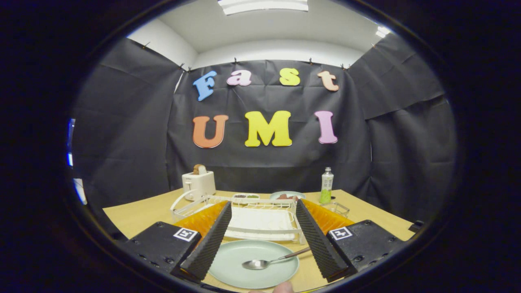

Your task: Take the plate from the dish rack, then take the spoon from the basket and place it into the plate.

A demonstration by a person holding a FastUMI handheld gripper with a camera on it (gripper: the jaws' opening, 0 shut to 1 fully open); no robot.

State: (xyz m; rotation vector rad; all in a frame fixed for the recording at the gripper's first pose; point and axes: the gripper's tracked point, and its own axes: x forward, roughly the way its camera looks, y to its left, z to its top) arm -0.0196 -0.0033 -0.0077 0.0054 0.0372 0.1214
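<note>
The wooden bench point(134, 215) spreads across the booth, carrying everything in sight. Largest on it is the white wire dish rack point(260, 217), standing at mid-bench just beyond the fingers, with a pale mat on its floor. Nearer than the rack lies the pale green plate point(236, 260), flat on the bench and set between the two fingers. The hand-held gripper point(260, 252) hangs over it with its jaws spread wide, holding nothing; one finger sits at each side of the plate. At the far left stands a white toaster point(198, 184) with a slice of bread poking from its slot. At the far right is a bottle point(326, 185) with a green lower half, upright. Behind the rack sit a small dish point(287, 195) and a shallow tray point(246, 196), their contents too small to tell. The spoon point(270, 260) rests in the plate, bowl to the left, handle reaching right over the rim toward the right finger.
</note>
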